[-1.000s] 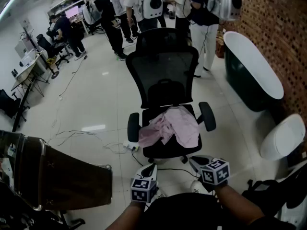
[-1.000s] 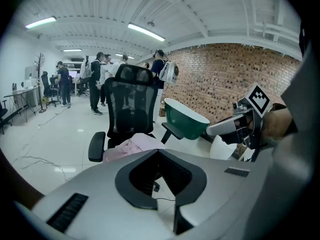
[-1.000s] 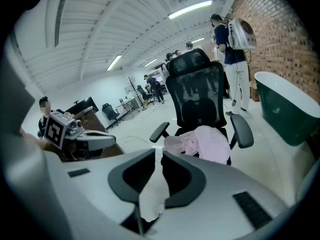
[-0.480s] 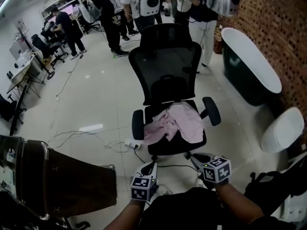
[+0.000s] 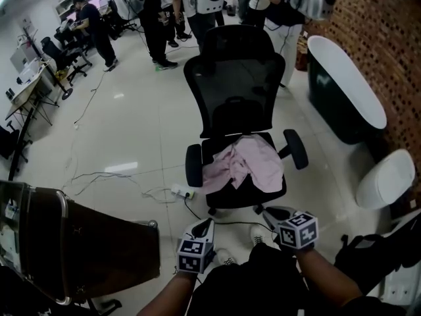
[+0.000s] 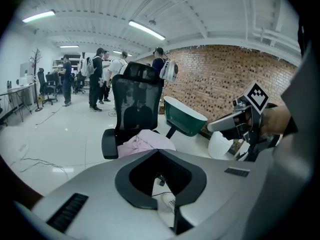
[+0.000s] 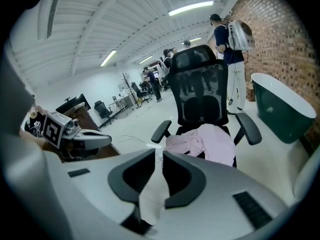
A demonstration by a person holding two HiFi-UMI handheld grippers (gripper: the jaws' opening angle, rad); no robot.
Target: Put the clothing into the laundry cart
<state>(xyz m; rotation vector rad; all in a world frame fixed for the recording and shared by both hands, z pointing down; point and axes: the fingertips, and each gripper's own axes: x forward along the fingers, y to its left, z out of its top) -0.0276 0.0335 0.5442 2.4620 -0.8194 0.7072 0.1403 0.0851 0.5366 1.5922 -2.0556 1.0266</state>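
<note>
Pink clothing (image 5: 245, 165) lies bunched on the office chair (image 5: 231, 87) seat. Probably light and limp, will drape. Pinch a raised fold mid-seat. Left gripper (image 6: 159, 151) fingers pressed together, right gripper (image 7: 161, 154) fingers slightly apart; both empty.

I count two grippers, left gripper (image 5: 202, 228) and right gripper (image 5: 271, 213); one pink garment (image 5: 247, 166); one near office chair (image 5: 238, 87); one laundry cart (image 5: 99, 242) near left; one tub (image 5: 345, 84) right.
</note>
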